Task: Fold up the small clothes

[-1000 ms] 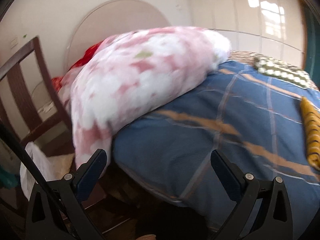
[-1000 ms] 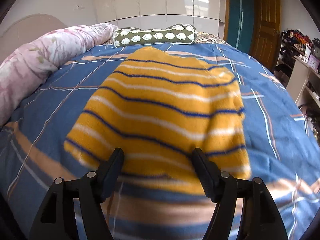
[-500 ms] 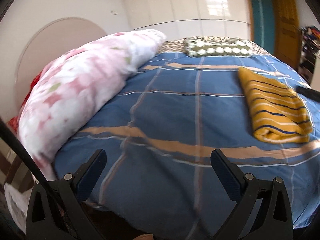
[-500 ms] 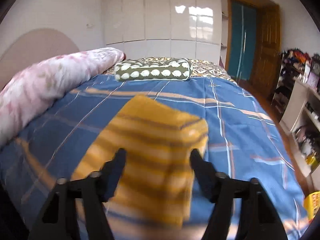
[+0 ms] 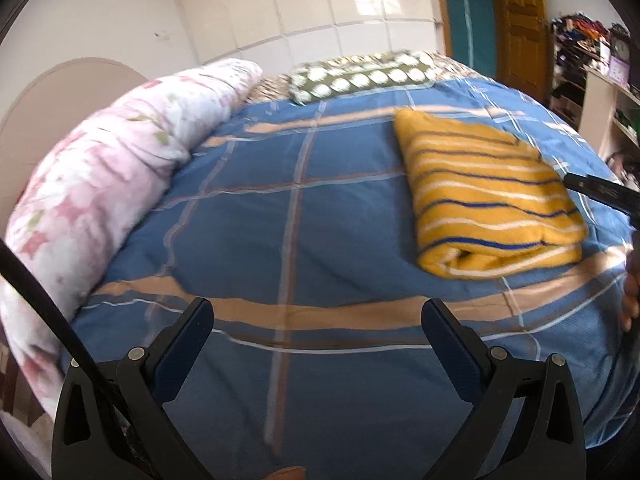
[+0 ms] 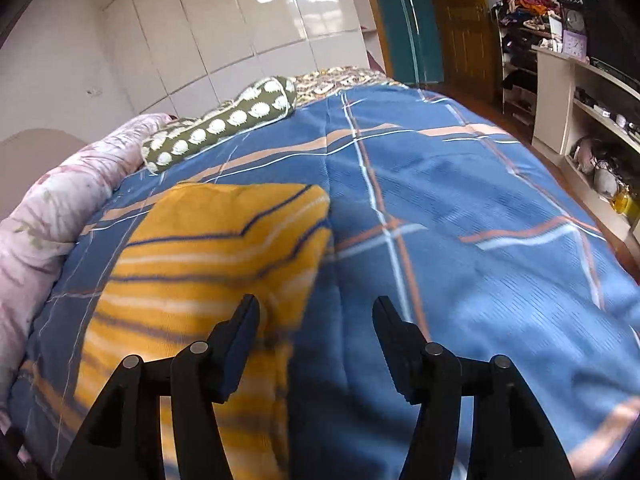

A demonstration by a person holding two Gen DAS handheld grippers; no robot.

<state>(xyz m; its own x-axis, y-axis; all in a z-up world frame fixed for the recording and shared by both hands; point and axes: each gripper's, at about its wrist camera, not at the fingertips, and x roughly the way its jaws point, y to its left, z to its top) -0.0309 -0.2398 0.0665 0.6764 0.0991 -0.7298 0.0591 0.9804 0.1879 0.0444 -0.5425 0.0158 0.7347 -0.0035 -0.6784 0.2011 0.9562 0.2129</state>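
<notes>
A folded yellow sweater (image 5: pixel 486 196) with blue and white stripes lies on the blue plaid bedspread (image 5: pixel 304 224), at the right in the left wrist view. In the right wrist view the sweater (image 6: pixel 208 264) lies low and left, just ahead of the left finger. My left gripper (image 5: pixel 318 328) is open and empty above the bed's near edge, well left of the sweater. My right gripper (image 6: pixel 316 324) is open and empty over the sweater's right edge. One black finger of the right gripper (image 5: pixel 600 192) shows at the far right of the left wrist view.
A rolled pink floral duvet (image 5: pixel 112 168) lies along the bed's left side. A green patterned bolster (image 5: pixel 360 76) lies at the head. White wardrobe doors stand behind. Shelves with clutter (image 6: pixel 592 120) and a wooden door (image 6: pixel 460 20) stand at the right.
The left gripper swung right from the duvet toward the sweater. The right gripper lifted off the sweater and turned right; the sweater stays folded on the bed.
</notes>
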